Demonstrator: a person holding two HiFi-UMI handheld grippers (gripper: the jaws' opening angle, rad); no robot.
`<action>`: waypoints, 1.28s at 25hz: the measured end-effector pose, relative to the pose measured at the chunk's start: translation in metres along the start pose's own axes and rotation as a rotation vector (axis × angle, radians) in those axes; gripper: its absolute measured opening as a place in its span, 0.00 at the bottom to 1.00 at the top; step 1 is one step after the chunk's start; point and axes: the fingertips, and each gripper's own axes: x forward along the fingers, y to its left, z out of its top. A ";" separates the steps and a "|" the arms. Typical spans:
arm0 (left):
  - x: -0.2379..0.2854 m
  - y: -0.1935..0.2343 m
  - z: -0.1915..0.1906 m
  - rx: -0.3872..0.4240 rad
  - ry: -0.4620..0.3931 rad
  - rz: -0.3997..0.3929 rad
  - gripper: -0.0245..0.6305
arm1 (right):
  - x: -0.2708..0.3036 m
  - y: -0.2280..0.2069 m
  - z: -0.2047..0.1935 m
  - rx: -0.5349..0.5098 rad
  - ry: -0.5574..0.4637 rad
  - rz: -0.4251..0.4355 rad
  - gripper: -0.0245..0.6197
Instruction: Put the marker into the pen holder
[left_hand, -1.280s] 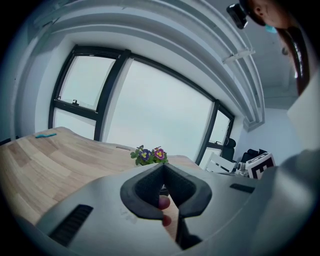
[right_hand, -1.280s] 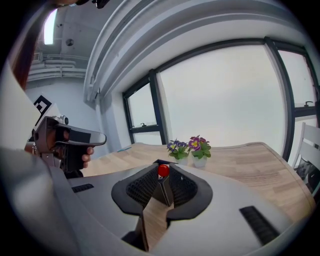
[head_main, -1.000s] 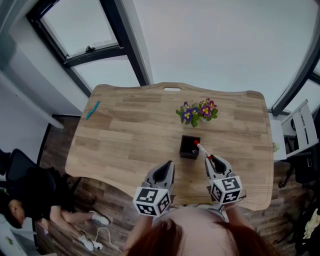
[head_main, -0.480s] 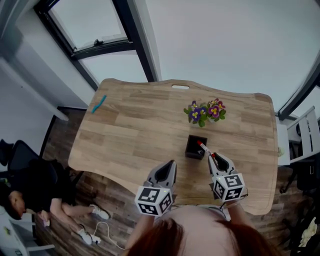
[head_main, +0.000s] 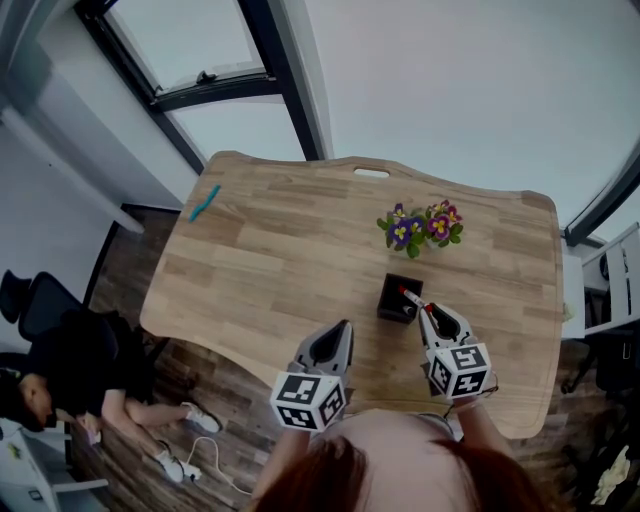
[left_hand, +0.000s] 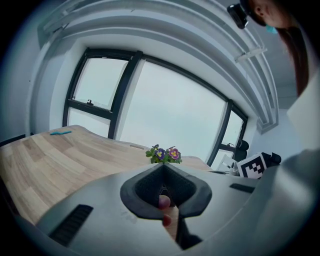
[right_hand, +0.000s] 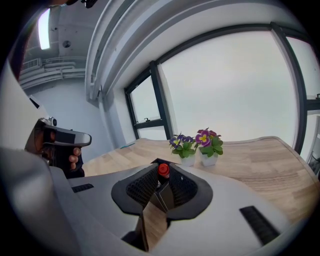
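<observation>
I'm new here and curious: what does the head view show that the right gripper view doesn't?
Only the head view shows the teal object on the table's far left corner and a person on the floor. Only the right gripper view shows the white pots under the flowers. Both show the flowers and the red-capped marker clamped in the right tool.

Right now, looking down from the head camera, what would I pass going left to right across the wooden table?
Teal pen-like object → left gripper → black pen holder → right gripper, clamped on the marker. The flowers overlap these sideways, so I skip them.
</observation>
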 end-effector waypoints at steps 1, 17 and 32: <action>0.001 0.001 0.000 -0.001 0.001 0.003 0.04 | 0.002 0.000 -0.001 0.000 0.005 0.004 0.13; 0.013 0.013 -0.003 -0.013 0.026 0.040 0.04 | 0.031 -0.001 -0.015 0.015 0.086 0.072 0.13; 0.018 0.019 -0.005 -0.018 0.041 0.035 0.04 | 0.041 0.001 -0.022 0.032 0.121 0.089 0.13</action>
